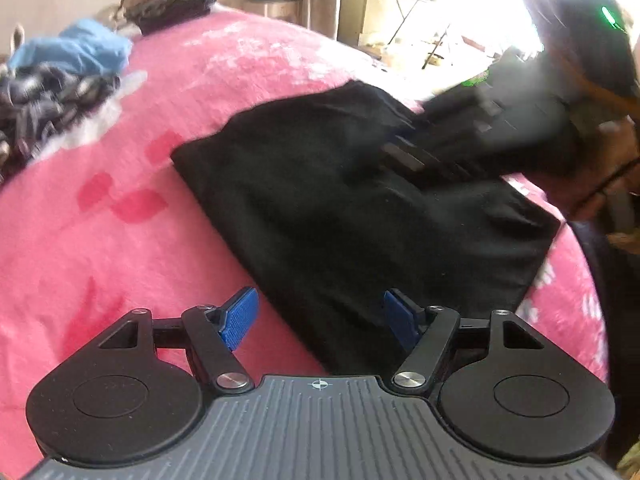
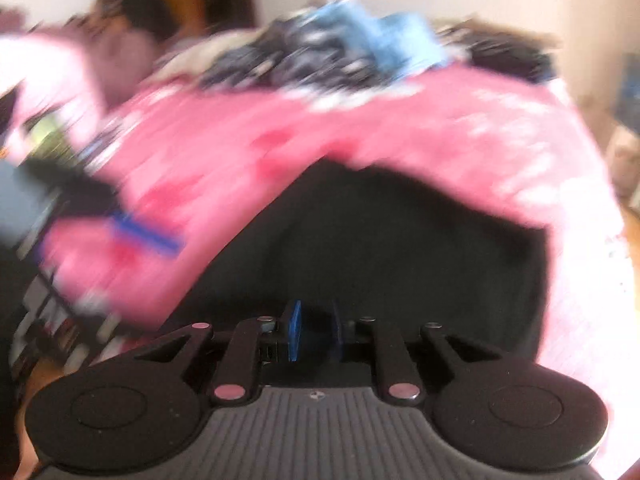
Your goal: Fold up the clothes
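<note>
Item: one black cotton-like garment (image 1: pixel 352 208), already folded to a rough rectangle, lying flat on the pink fleece bed cover (image 1: pixel 120 240), near the bed's near edge.

My left tongs (image 1: pixel 320 320): blue pads wide apart, nothing between them, hovering over the garment's near corner, one pad over pink cover, the other over black cloth.

My right tongs (image 2: pixel 314 334): pads nearly together with a narrow gap; black cloth lies right in front of them. The view is blurred, and I cannot tell whether a fold of cloth is pinched there.

Also present: a heap of unfolded clothes, blue and dark patterned (image 1: pixel 60 80), at the far side of the bed; a stack of dark folded pieces (image 1: pixel 172 4) beyond it.

Handling note, my judgement: the step in hand looks like the last fold or the lift-off. I should take the near edge with both tongs at matching corners, keep the layers aligned, lift evenly and carry the cloth low so the soft fabric does not sag open.
</note>
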